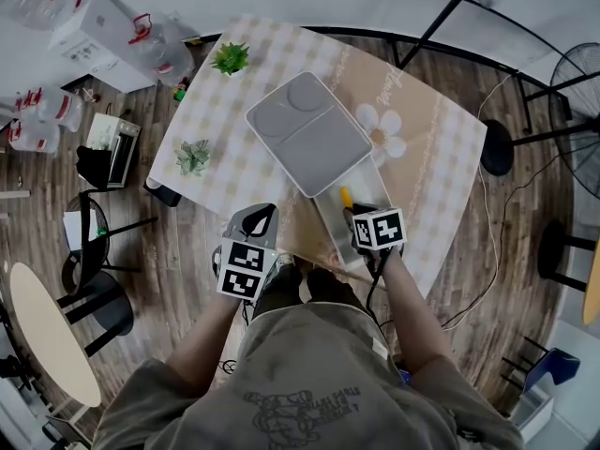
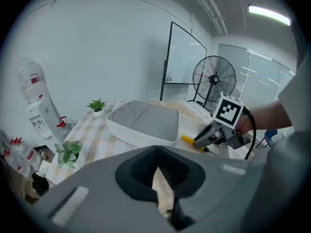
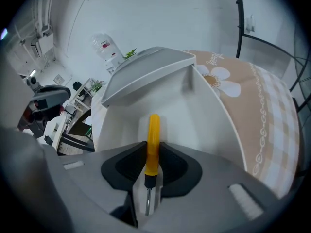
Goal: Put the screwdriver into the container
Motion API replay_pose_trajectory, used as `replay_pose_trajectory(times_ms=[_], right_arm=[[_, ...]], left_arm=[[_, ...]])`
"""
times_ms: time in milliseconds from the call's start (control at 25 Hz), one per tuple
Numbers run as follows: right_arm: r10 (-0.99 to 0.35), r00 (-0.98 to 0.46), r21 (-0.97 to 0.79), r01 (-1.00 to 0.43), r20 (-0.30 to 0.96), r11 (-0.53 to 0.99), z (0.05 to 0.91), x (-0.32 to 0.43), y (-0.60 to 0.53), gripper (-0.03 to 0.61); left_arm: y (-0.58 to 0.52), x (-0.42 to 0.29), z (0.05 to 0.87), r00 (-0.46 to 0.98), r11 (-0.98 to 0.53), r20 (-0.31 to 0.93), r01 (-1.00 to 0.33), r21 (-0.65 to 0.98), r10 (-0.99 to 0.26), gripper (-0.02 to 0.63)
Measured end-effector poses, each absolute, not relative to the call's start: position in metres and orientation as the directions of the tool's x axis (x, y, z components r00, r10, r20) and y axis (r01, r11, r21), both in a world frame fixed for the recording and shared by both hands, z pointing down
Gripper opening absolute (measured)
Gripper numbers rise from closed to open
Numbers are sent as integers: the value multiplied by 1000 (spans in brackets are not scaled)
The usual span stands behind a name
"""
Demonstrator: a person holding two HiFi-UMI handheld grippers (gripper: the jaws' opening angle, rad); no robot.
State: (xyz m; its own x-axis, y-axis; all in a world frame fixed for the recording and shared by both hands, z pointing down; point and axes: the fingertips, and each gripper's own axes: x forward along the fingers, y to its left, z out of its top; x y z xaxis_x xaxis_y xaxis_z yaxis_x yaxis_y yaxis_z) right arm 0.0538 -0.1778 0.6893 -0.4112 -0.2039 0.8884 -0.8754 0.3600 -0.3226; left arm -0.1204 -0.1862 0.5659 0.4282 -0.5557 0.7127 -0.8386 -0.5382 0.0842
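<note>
My right gripper is shut on a yellow-handled screwdriver. In the right gripper view the handle sits clamped between the black pads, its metal shaft pointing back toward the camera. It hangs over the open near end of a white container. A grey lid lies across the container's far part. The left gripper hovers over the table's near edge, left of the container, shut with nothing in it. From the left gripper view, the screwdriver pokes out of the right gripper beside the lid.
Two small potted plants stand on the checked tablecloth at the far left. A flower print lies right of the lid. A floor fan and black frame stand to the right; chairs and water bottles crowd the floor at left.
</note>
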Motion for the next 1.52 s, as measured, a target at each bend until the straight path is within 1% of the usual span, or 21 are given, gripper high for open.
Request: replay_pose_trajectory(times_ms=[200,480,560,640,800,1080,1280,1520], right_arm=[[-231,-417,-328,-881,879,341,681,57,-181,138],[-348,-471,-332,-859,811,391,621,55,-199,118],[-399,-485,-323,-854,778,409,597,54,-205,109],[-449,-500,-317,-849,741,422,571,53,-211,80],[-525,-534,-306,-833,663,462,520,50,-216,54],[-628,-576,-257,-809,523,528,432,42,-210,37],[-673,-606,-260,-793,425,551,379,41,-197,28],[-706,-637,-211,-770,309,602,327,38,-173,28]], left_arm=[[-187,-122,556,428,-534,702,-842,80,-569,0],[-196,-124,525,423,-539,662,-842,34,-619,0],[-199,-124,513,423,-540,646,-841,18,-636,0],[-203,-124,498,424,-542,623,-841,0,-657,0],[-210,-123,465,431,-545,567,-838,-39,-703,0],[-213,-117,401,463,-557,450,-825,-96,-764,0],[-208,-114,358,506,-554,361,-832,-35,-783,0],[-196,-118,320,514,-540,277,-841,-21,-811,0]])
